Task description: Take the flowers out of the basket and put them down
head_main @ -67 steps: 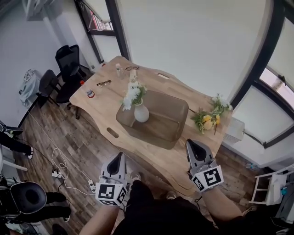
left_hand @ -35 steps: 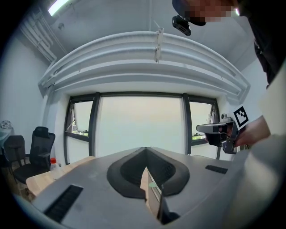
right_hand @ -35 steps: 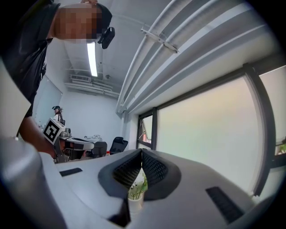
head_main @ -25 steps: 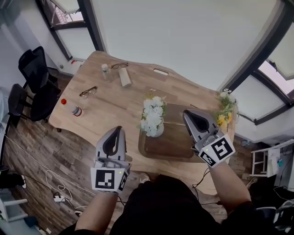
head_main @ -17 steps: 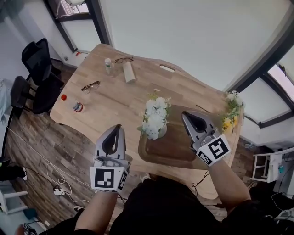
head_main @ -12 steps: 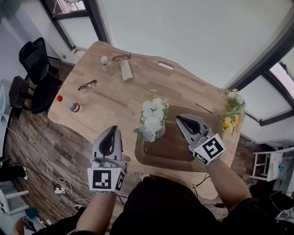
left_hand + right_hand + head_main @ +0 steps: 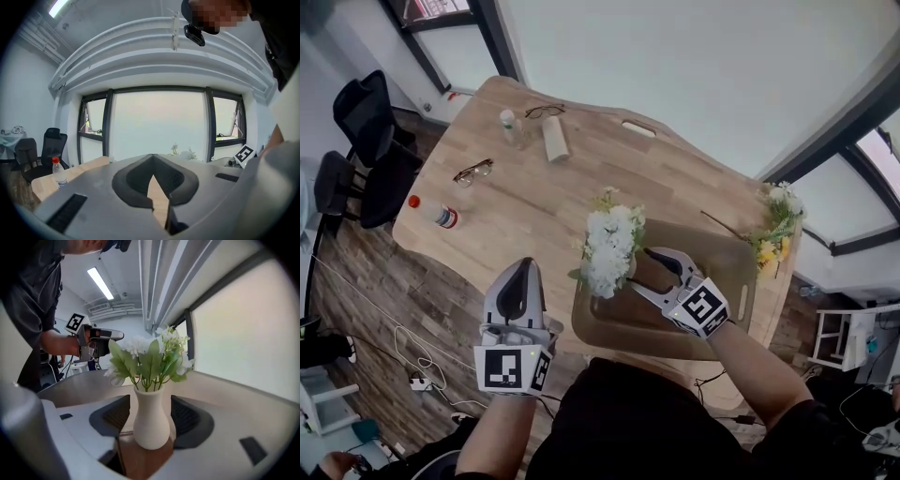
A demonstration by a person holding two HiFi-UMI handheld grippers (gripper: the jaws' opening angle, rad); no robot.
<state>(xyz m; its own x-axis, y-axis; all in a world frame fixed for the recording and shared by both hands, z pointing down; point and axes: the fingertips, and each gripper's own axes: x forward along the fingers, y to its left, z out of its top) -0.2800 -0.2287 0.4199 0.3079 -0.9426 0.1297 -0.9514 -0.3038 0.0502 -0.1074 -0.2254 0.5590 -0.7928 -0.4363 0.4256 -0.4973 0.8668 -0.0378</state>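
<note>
White flowers (image 7: 605,246) stand in a cream vase (image 7: 151,423) at the left end of the brown basket (image 7: 722,258) on the wooden table (image 7: 534,202). My right gripper (image 7: 645,272) reaches in from the right at the vase's level. In the right gripper view its jaws (image 7: 150,411) are opening, with the vase between the pads and a thin gap on each side. The flowers (image 7: 145,352) rise above the jaws. My left gripper (image 7: 523,272) hovers over the table's near edge, left of the basket, shut and empty (image 7: 153,177).
A loose bunch of yellow and white flowers (image 7: 773,225) lies at the table's right edge. Glasses (image 7: 473,172), a bottle (image 7: 508,122), a roll (image 7: 553,139) and a red-capped bottle (image 7: 431,214) sit at the far left. Black chairs (image 7: 356,112) stand beyond.
My right gripper has swung left and down to the vase, and its jaws have parted around it. The left gripper has hardly moved.
</note>
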